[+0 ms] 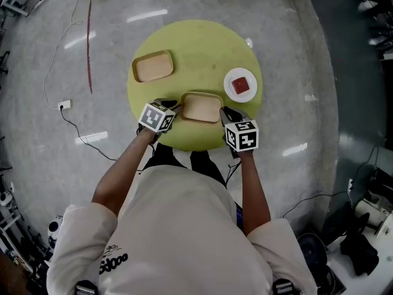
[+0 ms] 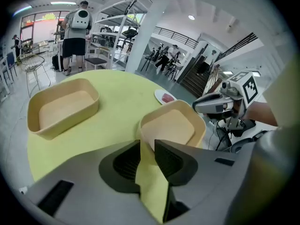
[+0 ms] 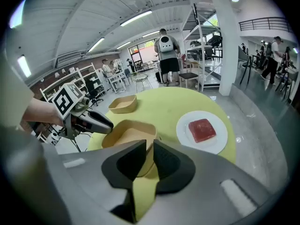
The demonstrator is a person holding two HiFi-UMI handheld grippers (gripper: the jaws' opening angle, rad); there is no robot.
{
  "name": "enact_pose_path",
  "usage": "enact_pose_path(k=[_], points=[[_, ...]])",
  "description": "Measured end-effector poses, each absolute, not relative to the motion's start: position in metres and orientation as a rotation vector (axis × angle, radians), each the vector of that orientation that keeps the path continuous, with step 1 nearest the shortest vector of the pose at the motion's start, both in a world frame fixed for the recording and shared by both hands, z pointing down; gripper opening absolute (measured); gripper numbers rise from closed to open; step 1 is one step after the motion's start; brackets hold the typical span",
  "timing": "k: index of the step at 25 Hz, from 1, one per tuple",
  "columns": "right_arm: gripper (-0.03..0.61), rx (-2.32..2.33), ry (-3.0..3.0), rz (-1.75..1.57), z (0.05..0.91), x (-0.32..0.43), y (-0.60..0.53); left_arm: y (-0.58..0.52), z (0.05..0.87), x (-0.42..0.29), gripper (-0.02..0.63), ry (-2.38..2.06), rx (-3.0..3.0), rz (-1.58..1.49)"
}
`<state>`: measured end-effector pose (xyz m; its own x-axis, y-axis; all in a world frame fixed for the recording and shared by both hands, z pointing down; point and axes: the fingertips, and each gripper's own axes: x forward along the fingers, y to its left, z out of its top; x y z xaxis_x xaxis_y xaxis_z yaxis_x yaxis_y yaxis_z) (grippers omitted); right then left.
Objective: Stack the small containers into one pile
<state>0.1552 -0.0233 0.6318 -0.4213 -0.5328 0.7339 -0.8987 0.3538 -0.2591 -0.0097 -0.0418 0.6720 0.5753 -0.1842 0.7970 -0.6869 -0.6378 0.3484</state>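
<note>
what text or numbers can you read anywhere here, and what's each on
Dark print low on the person's shirt: too warped to read.
The left gripper and right gripper carry black-and-white square markers only, no letters.
No text on the near container, far container or plate.
The background in both gripper views has no readable signs.

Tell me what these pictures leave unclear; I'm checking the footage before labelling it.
- Left gripper view, right gripper view: the bodies of the left gripper and right gripper hide most of the base of the near container; resting or lifted is unclear.
- Head view: each marker cube covers its gripper's jaws.
- Red block on the plate: no view shows what it is.
</note>
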Motion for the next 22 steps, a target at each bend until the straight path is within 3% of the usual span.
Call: enact_pose_path(k=[9,22], points=[[0.054,1.241,-2.088,0.937,0.639,0.153,-0.024,-0.040,0.670,-0.010,0.032,-0.678,2.128,0.935],[0.052,1.218,-2.020,0.952,0.667,0.158,-0.021,-0.040,0.670,-0.007,0.028,-0.656,2.135,0.926]])
